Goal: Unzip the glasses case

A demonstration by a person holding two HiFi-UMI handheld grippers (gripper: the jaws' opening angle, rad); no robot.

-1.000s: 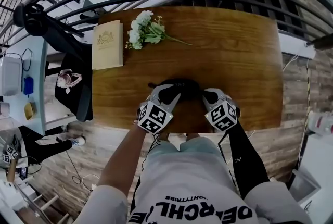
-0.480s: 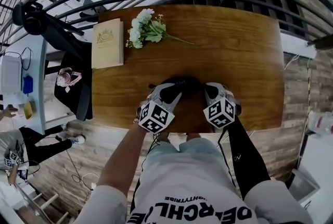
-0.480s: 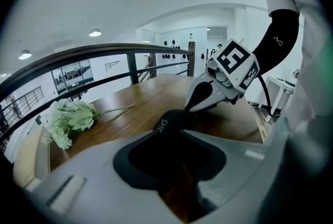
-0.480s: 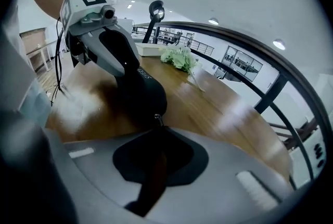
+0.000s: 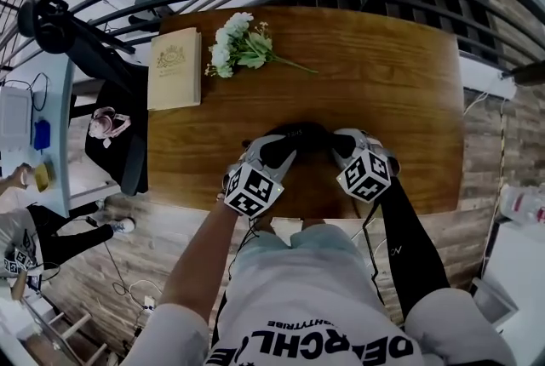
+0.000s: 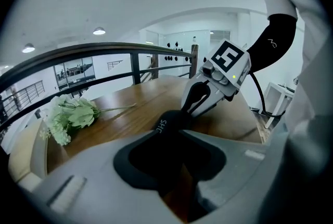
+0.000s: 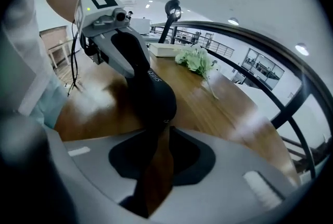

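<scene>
Black glasses case (image 5: 300,134) lies near the front edge of the wood table (image 5: 392,83), btwn both grippers. Left gripper (image 5: 276,150) is clamped on its left end. Right gripper (image 5: 340,148) jaws have just been opening; they're apart now w/ the case's right tip at their mouth, not pinched.

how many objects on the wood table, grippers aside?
3: book at far left corner, flower bunch just right of it, black glasses case at near edge. Near edge partly covered; something small could hide there.
</scene>
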